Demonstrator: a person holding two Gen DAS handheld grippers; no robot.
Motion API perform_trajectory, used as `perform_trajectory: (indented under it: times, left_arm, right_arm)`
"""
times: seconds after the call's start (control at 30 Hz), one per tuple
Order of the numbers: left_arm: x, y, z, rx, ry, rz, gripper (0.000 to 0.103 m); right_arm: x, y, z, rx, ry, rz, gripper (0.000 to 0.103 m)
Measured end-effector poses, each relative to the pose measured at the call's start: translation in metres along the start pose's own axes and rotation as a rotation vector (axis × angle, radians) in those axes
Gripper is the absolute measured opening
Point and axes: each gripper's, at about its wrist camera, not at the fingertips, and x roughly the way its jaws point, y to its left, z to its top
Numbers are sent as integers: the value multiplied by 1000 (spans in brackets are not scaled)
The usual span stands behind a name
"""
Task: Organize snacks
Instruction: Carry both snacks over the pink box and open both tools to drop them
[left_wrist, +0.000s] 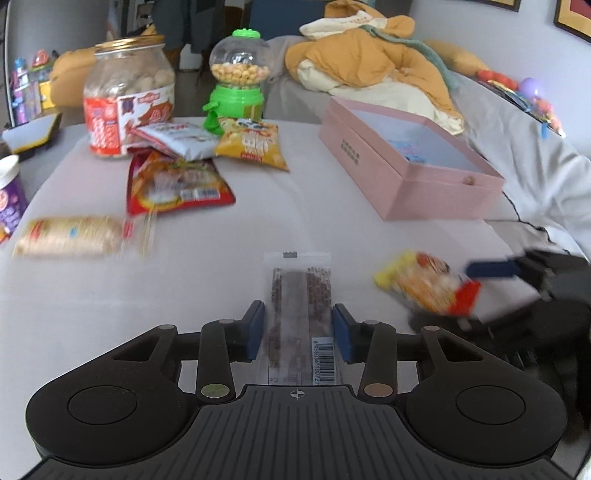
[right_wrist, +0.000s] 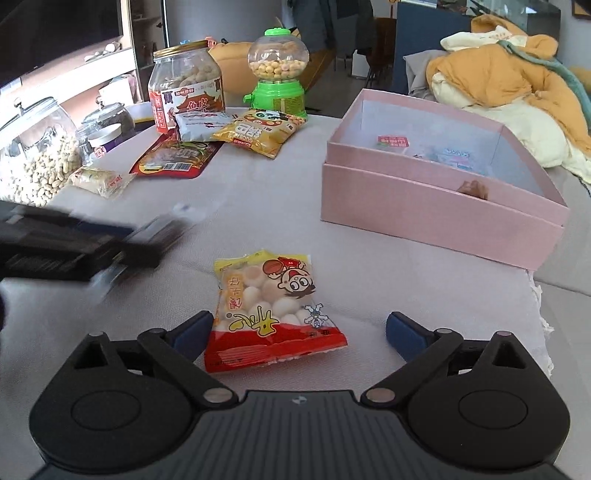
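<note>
Clear-wrapped snack bar (left_wrist: 299, 295) — between left tool (left_wrist: 298, 330)

On the table (right_wrist: 258, 221), the open box (right_wrist: 436, 206) sits to the right, with 2 small packets (right_wrist: 424, 147) inside. Behind and to the left stand the jar (right_wrist: 186, 86) and the candy dispenser (right_wrist: 279, 74), side by side, with 3 snack bags (right_wrist: 229, 136) lying before them. Nearer, the long wrapped bar (left_wrist: 299, 314) lies left of the round-snack bag (right_wrist: 269, 310), which lies before the box.
</note>
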Motion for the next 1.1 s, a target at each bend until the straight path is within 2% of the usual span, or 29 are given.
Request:
perform_trajectory:
  times: [0.17,0.2,0.23,0.27,0.3,0.43,0.67,0.73,0.83,0.93,1.1]
  left_arm:
    - [-4,-8,-8,14,-9,37,46]
    - [-4,-9,-7,14,-7,42,46]
    - [-4,-10,-7,19,-6,46,47]
    - [-3,-11,-7,24,-6,51,47]
    - [-3,-12,-7,28,-6,56,47]
    - [-3,-17,-10,40,-13,83,47]
    - [-13,-36,-24,37,-19,124,46]
    - [-17,-44,-31,31,-31,99,41]
    - [-21,-62,-39,27,-33,31,41]
    - [-19,-82,-40,41,-30,-2,40]
    - [-17,-108,-8,68,-66,-45,40]
  right_arm:
    - [7,-1,9,21,7,-5,99]
    - [7,-1,12,40,9,-10,92]
    - [4,-1,14,56,7,-3,73]
    - [1,0,16,55,10,14,61]
    - [-3,1,18,51,19,30,56]
    - [-19,1,16,60,13,49,56]
    - [-44,-15,-9,73,-12,-51,56]
    - [-52,-25,-18,103,-17,-72,56]
    - [-62,-40,-29,143,-33,-93,56]
    - [-70,-58,-38,194,-52,-106,56]
    - [-81,-75,-45,224,-118,-131,56]
